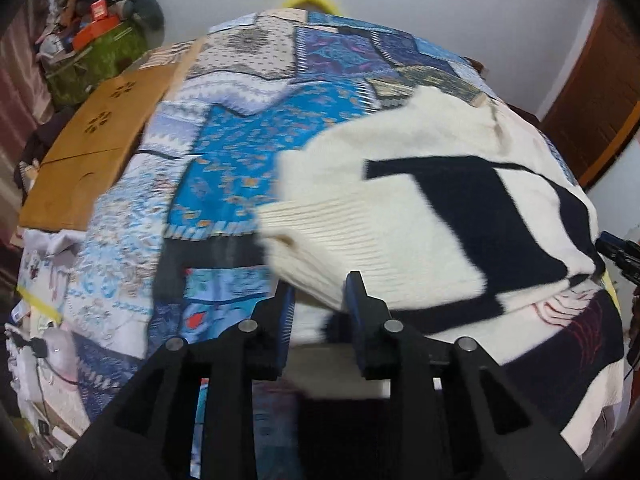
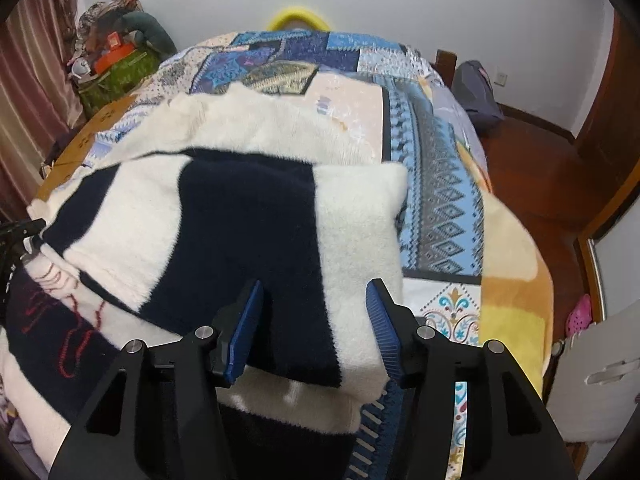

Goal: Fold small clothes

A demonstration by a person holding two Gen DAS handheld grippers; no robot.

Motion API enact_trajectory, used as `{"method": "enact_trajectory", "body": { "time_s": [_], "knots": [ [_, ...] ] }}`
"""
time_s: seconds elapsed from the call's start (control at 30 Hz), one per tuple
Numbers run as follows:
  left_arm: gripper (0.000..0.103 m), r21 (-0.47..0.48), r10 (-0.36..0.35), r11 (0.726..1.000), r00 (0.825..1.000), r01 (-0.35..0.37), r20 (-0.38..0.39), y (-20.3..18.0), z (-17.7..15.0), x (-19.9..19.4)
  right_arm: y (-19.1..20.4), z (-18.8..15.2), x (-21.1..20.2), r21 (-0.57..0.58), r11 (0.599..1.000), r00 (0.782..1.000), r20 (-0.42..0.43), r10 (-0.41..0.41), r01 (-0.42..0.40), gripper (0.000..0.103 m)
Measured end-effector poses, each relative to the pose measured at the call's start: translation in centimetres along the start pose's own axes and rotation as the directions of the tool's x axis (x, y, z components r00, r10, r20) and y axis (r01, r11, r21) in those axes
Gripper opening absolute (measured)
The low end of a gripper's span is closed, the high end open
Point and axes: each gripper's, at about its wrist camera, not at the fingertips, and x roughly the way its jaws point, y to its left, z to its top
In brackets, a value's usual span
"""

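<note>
A fluffy cream sweater with wide navy stripes (image 1: 420, 208) lies folded on the bed's blue patchwork quilt (image 1: 224, 168). My left gripper (image 1: 320, 284) stands at its near left corner. The cream ribbed hem (image 1: 320, 248) sits in the narrow gap between the open blue pads, which do not visibly pinch it. In the right wrist view my right gripper (image 2: 316, 282) hangs open and wide over the sweater (image 2: 248, 216). The folded near right corner lies between its fingers, with neither pad pressing. Under the sweater is a dark and cream garment with red stitched lines (image 2: 60, 320).
A brown board (image 1: 100, 140) lies along the bed's left side, with a cluttered green box (image 1: 100, 52) behind it. Right of the bed are wooden floor (image 2: 540, 160), a grey bag (image 2: 476, 88), pink shoes (image 2: 580, 316) and a white chair (image 2: 592, 380).
</note>
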Motion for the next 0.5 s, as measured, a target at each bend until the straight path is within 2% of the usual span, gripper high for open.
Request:
{"method": "enact_trajectory", "body": {
  "time_s": [0.1, 0.2, 0.27, 0.5],
  "knots": [
    [0.026, -0.039, -0.010, 0.999, 1.000, 0.009, -0.026, 1.6, 0.2, 0.1, -0.1, 0.5, -0.5, -0.001, 1.000, 1.000, 0.031, -0.006, 0.006, 0.051],
    [0.026, -0.071, -0.051, 0.996, 0.997, 0.047, -0.060, 2.1, 0.5, 0.8, -0.3, 0.8, -0.3, 0.001, 1.000, 0.998, 0.054, -0.026, 0.026, 0.060],
    [0.026, -0.072, -0.042, 0.997, 0.996, 0.037, -0.072, 1.8, 0.7, 1.4, -0.7, 0.8, 0.1, 0.021, 0.999, 0.998, 0.051, -0.033, 0.032, 0.060],
    [0.029, 0.028, 0.072, 0.997, 0.997, -0.071, -0.041, 0.0, 0.2, 2.5, -2.4, -1.4, 1.7, 0.087, 0.996, 1.000, -0.013, -0.017, 0.018, 0.060]
  ]
}}
